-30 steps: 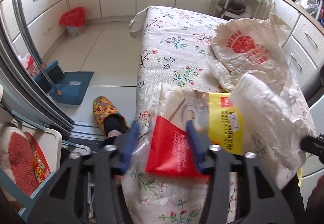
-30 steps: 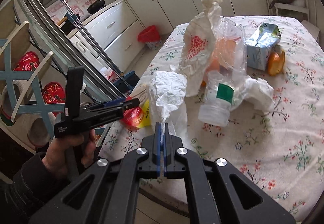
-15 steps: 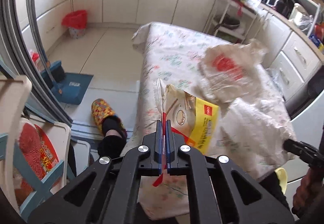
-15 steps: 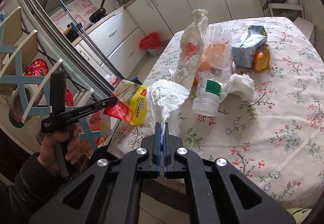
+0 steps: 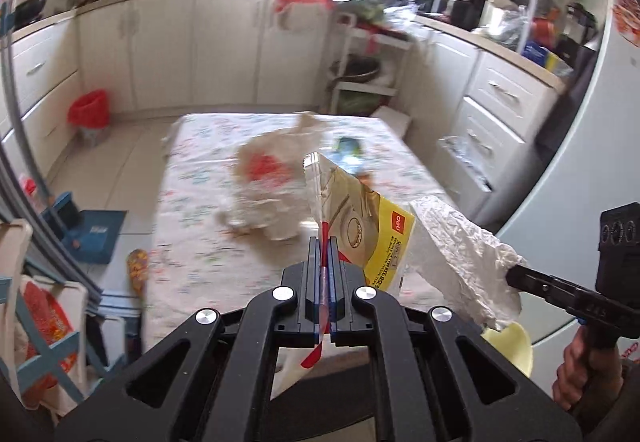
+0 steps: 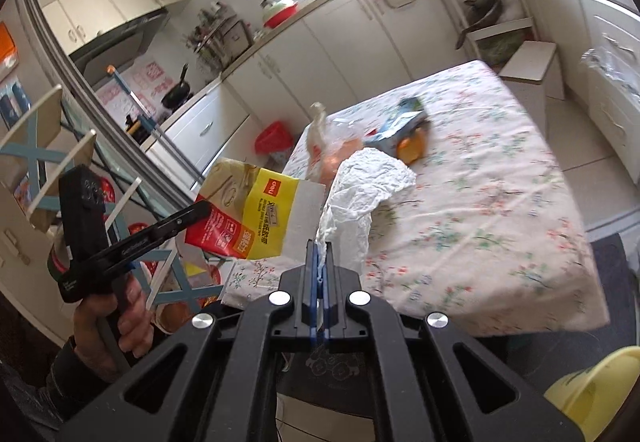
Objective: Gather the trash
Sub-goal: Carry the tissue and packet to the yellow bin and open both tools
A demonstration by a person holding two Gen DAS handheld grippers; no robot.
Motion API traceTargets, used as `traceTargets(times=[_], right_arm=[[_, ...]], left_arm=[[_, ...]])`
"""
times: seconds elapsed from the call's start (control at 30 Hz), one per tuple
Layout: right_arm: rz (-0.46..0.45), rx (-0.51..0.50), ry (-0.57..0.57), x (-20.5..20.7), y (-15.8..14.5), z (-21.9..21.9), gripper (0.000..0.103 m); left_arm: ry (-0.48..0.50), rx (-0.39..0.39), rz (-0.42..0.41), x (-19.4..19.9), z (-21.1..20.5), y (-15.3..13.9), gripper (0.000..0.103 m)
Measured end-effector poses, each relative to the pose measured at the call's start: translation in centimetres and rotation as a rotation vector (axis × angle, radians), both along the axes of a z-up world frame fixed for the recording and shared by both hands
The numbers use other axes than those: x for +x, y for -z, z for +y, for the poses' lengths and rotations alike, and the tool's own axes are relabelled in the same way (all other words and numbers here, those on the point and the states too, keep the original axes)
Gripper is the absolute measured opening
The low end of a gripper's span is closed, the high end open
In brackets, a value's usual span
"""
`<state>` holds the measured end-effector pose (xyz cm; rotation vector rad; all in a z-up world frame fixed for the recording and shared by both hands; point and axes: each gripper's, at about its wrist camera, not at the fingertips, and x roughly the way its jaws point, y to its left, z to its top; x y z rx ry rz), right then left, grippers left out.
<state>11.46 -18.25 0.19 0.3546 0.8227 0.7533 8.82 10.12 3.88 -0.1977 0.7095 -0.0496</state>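
My left gripper [image 5: 325, 242] is shut on a yellow and red plastic wrapper [image 5: 362, 220] and holds it in the air before the table's near edge; it also shows in the right wrist view [image 6: 252, 214]. My right gripper [image 6: 319, 248] is shut on a crumpled white plastic bag [image 6: 362, 186], also lifted off the table; the bag shows in the left wrist view [image 5: 468, 254]. More trash stays on the flowered table [image 6: 480, 210]: a printed plastic bag [image 5: 268, 170], a blue-green carton [image 6: 400, 118] and an orange item [image 6: 412, 146].
A red-lined bin [image 5: 90, 112] stands by the far cabinets, also in the right wrist view [image 6: 272, 138]. A blue dustpan [image 5: 92, 234] lies on the floor at left. A yellow container [image 6: 596, 394] is at lower right. Chairs [image 6: 44, 146] stand at left.
Both grippers have pulled back and risen from the table, each carrying its piece. The left gripper closed on the wrapper a second ago; it was open then.
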Motion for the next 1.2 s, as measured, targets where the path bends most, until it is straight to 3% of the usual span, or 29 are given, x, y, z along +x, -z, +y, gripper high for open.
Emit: traceTargets(times=[0.23,0.47,0.63,0.8,1.07,1.13,1.17,1.2], right_arm=[[-0.002,-0.027,0.180,-2.9,-1.4,-8.1,0.002],[0.062,-0.156,0.427,-7.5,-1.0,-17.9,0.002],[0.188,-0.242,0.539,-9.8,2.8,-22.3,0.002],[0.320,-0.294,0.570,-9.8,8.9,-23.8,0.002],[0.472,-0.311,0.611,-9.1,16.0,-26.1,0.004],[0.496,-0.300,0.639,-9.4,16.4,-27.0,0.013],[0.496,-0.293,0.653,-9.7,16.3,-27.4,0.027],[0.484,-0.293,0.673,-10.0,16.0,-27.7,0.035]], left_arm=[[0.157,-0.001,-0.034,0.1,-7.6,-1.9,0.003],[0.332,-0.022,-0.036,0.3,-15.2,-2.6,0.003],[0.448,-0.036,-0.002,0.5,-20.2,-1.9,0.003],[0.558,-0.027,0.045,1.0,-25.1,-0.6,0.003],[0.704,0.019,0.195,2.2,-33.7,5.3,0.003],[0.724,0.046,0.234,2.6,-35.5,7.1,0.003],[0.731,0.057,0.248,2.7,-36.2,7.7,0.003],[0.737,0.066,0.265,3.0,-36.9,8.4,0.003]])
